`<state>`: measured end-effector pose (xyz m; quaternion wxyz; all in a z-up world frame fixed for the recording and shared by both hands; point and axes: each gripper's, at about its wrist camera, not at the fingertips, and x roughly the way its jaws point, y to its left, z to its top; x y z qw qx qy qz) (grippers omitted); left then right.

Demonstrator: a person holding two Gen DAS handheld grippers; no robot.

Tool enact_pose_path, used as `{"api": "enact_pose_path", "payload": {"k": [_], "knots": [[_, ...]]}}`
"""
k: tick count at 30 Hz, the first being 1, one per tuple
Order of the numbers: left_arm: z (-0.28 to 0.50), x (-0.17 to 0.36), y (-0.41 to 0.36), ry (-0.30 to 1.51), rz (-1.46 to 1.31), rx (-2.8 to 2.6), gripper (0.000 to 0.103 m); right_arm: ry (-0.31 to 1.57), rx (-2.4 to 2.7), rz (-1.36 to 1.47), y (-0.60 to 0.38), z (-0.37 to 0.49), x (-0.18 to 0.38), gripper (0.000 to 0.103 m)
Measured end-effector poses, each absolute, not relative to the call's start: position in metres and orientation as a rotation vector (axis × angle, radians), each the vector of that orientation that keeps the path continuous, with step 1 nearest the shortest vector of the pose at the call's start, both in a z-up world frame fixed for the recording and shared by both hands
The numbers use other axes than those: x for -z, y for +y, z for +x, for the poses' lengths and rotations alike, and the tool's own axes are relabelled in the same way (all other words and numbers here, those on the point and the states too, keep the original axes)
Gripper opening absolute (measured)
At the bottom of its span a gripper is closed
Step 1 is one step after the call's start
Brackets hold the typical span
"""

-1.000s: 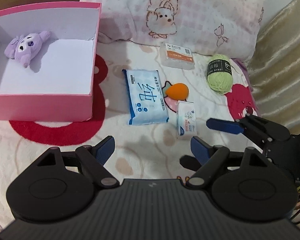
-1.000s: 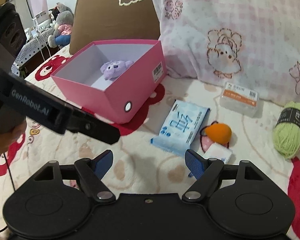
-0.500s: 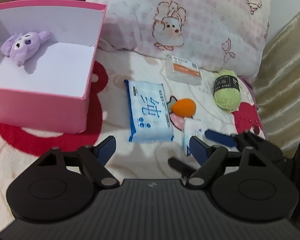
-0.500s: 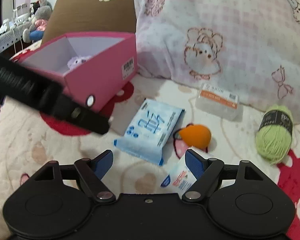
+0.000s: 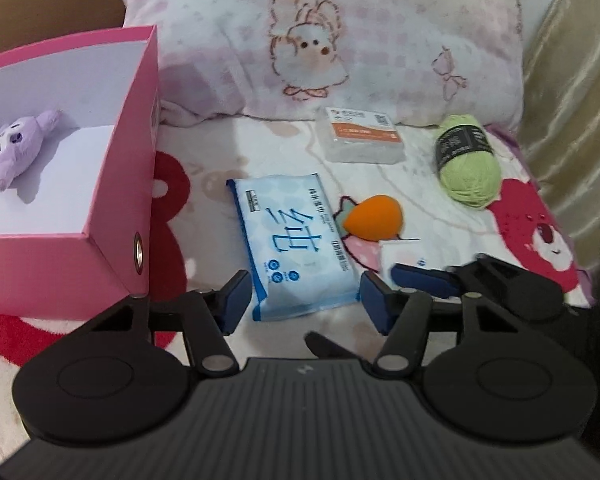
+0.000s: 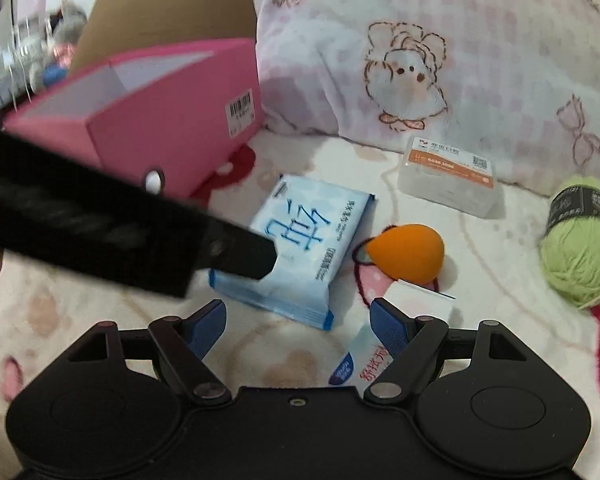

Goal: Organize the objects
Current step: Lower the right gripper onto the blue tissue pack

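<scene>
A bed dressed in pink and cream

Pillow (image 5: pixel 340 40) at twelve o'clock, brown headboard (image 6: pixel 159 8) at ten, gold curtain (image 5: pixel 572 100) at two, cartoon-bear blanket (image 5: pixel 440 208) underneath.

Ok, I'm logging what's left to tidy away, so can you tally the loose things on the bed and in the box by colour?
Purple: 1, the plush toy in the pink box
Blue: 1, the big wipes pack
White: 1, the small tissue pack
Orange: 1, the sponge
Clear: 1, the plastic case
Green: 1, the yarn ball
Total: 6
</scene>
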<state>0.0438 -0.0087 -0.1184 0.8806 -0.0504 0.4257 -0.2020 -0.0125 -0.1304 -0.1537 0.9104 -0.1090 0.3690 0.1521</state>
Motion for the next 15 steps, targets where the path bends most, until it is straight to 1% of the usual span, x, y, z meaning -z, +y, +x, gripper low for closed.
{"api": "enact_pose_path", "payload": {"k": [4, 8, 11, 12, 15], "knots": [[0.051, 0.130, -0.009, 0.913, -0.121, 0.406, 0.052, 0.736, -0.339, -0.191, -0.131, -0.010, 0.155, 0.083], [0.057, 0.139, -0.012, 0.933, -0.116, 0.415, 0.051, 0.720, -0.349, -0.184, -0.132, 0.000, 0.167, 0.082], [0.058, 0.144, -0.013, 0.932, -0.130, 0.416, 0.047, 0.739, -0.362, -0.179, -0.129, 0.005, 0.167, 0.082], [0.059, 0.146, -0.015, 0.939, -0.135, 0.416, 0.044, 0.741, -0.379, -0.161, -0.130, 0.005, 0.166, 0.082], [0.061, 0.148, -0.018, 0.949, -0.155, 0.401, 0.042, 0.795, -0.412, -0.109, -0.135, 0.012, 0.170, 0.080]]}}
